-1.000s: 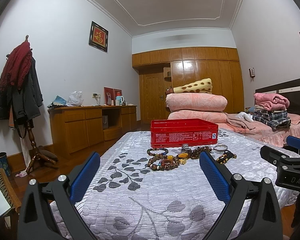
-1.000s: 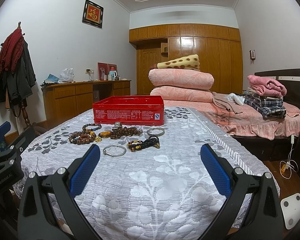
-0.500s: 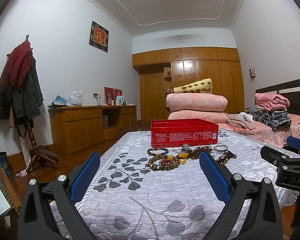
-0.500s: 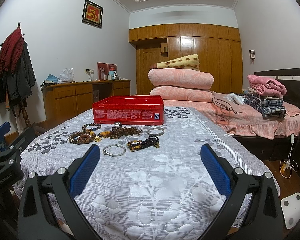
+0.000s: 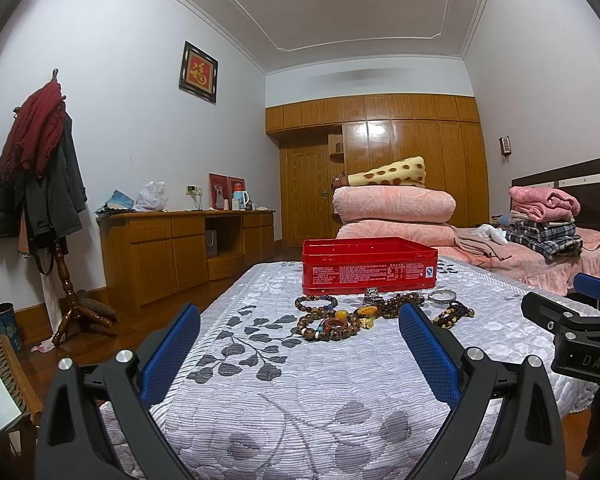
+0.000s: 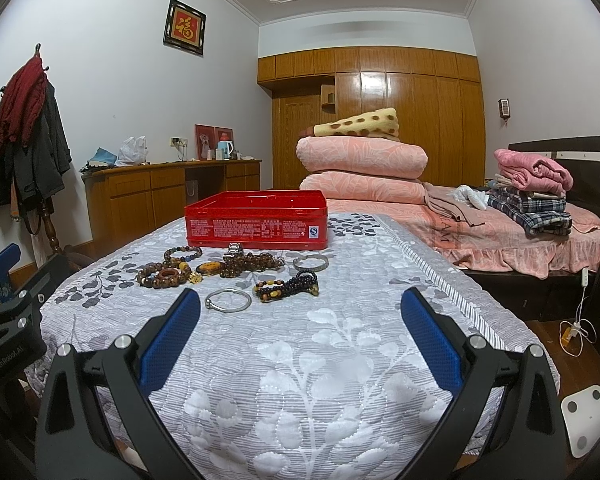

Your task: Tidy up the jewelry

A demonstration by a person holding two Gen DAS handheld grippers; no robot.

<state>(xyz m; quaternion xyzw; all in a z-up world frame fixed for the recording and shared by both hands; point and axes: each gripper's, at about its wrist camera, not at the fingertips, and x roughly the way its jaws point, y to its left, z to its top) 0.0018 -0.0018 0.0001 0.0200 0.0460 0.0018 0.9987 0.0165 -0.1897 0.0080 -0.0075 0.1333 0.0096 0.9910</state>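
Note:
An open red tin box (image 5: 369,266) (image 6: 256,220) stands on the grey leaf-patterned bedspread (image 5: 300,392) (image 6: 300,360). In front of it lie several bead bracelets (image 5: 327,326) (image 6: 164,276), a dark beaded bracelet (image 6: 286,286), a thin silver bangle (image 6: 228,300), a wider silver bangle (image 6: 310,262) and a small watch (image 6: 234,249). My left gripper (image 5: 300,344) is open and empty, short of the beads. My right gripper (image 6: 300,332) is open and empty too, just behind the thin bangle. Each gripper shows at the edge of the other's view.
Folded pink quilts (image 6: 360,168) and stacked clothes (image 6: 532,196) lie on a second bed behind. A wooden desk (image 5: 180,244) lines the left wall, beside a coat stand (image 5: 44,184). A white scale (image 6: 586,412) sits on the floor at the right.

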